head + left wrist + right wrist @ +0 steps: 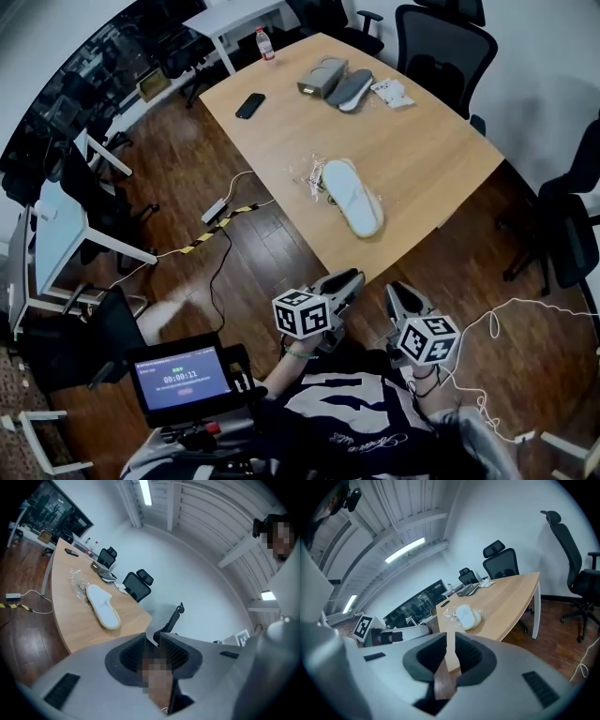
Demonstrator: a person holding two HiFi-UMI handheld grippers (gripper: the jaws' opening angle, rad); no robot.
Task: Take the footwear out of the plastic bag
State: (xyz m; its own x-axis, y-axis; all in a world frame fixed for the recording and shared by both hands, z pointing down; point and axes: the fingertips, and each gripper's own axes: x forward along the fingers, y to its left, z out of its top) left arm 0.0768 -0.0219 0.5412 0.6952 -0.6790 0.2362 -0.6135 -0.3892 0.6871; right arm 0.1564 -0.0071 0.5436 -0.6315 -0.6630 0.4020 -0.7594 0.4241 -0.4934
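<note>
The left tool [345, 281] and the right tool [403, 298] are kept slightly apart, with nothing clamped. The white slippers [352, 196], in the clear plastic bag [307, 176], are laid on the worktop [431, 141], well ahead of both tools.

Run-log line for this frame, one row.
stage: before grasp | left gripper: fingers apart, empty | right gripper: fingers narrowly apart, empty | slippers: inside plastic bag on table, untouched

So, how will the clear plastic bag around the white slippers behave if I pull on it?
The plastic bag looks thin and crumpled, so it is probably floppy. The white slippers look flat and light, so they may slide along with it on the smooth table.
</note>
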